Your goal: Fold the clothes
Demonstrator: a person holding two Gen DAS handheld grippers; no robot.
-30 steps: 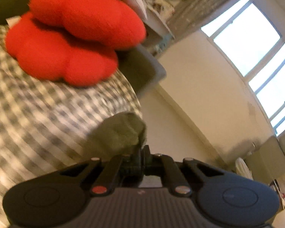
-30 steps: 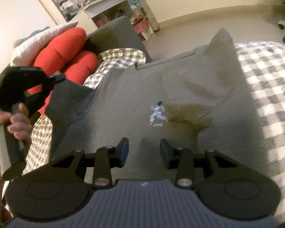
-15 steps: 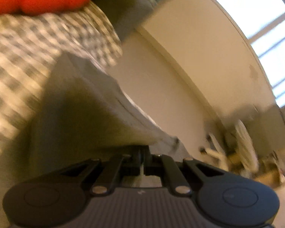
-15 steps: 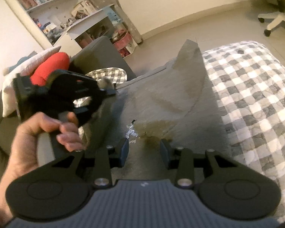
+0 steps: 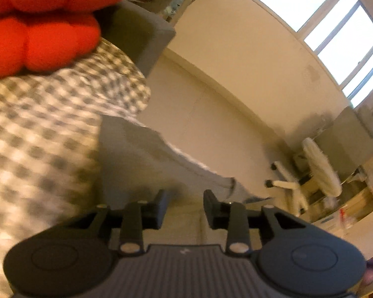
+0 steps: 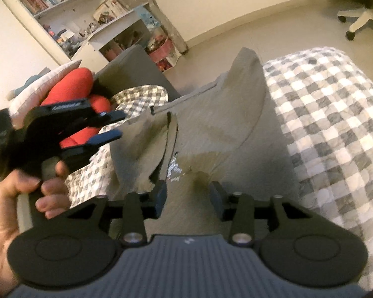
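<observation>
**Left sleeve released onto the shirt**

A second ago our left gripper (image 5: 184, 204) was clamped on a bunch of grey cloth; now its jaws are opening and nothing sits between them. In the right view it hangs at the left, fingers spread, just off the shirt (image 6: 218, 134). The cloth it carried, the left sleeve (image 6: 141, 154), now lies doubled over toward the shirt's middle, by the small print (image 6: 175, 168). The shirt is spread on the checked cover (image 6: 330, 114), with the red cushion (image 6: 72, 87) at far left. Our right gripper (image 6: 187, 200) hovers over the near hem, jaws opening, pinching nothing. We judge one side fold is done; the far sleeve, standing in a peak, looks next.
</observation>
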